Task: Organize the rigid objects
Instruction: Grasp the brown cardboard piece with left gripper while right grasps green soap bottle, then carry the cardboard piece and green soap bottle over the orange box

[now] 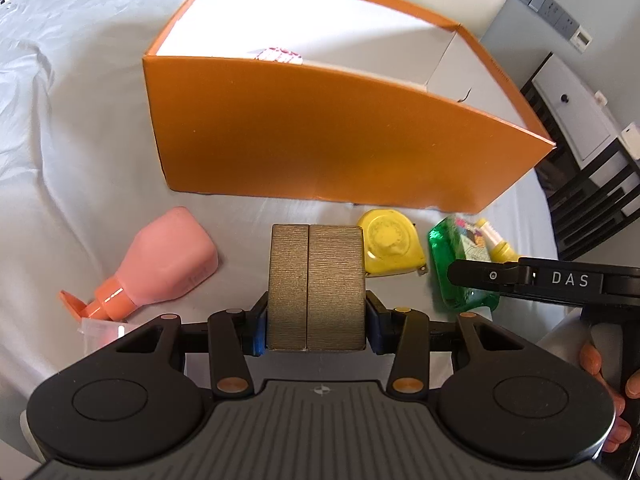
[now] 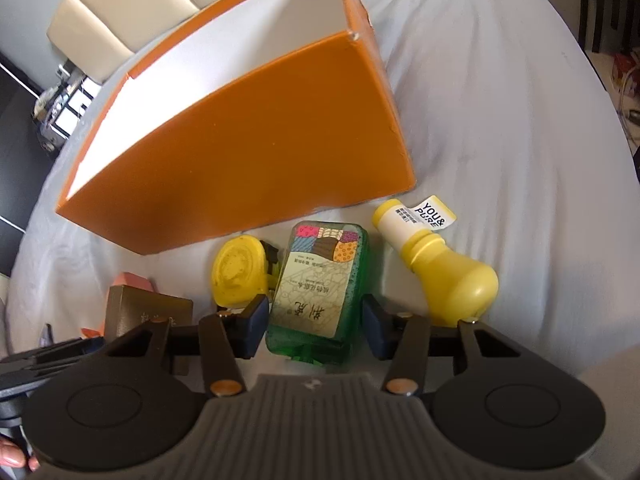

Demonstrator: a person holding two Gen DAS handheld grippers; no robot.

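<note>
Left gripper [image 1: 316, 316] clenched on gold ribbed box [image 1: 317, 286], pads pressed to both sides. Right gripper [image 2: 314, 322] straddles green bottle [image 2: 318, 284]; left pad touches, right pad shows a gap, so released. Both lie on the bed sheet [image 1: 80, 140], just before the orange box [image 1: 320, 140]. Yellow tape measure [image 1: 390, 242] lies between them.

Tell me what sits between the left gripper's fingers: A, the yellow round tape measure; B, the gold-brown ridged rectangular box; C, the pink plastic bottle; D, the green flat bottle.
B: the left gripper has its blue pads against both sides of the gold-brown ridged rectangular box.
</note>
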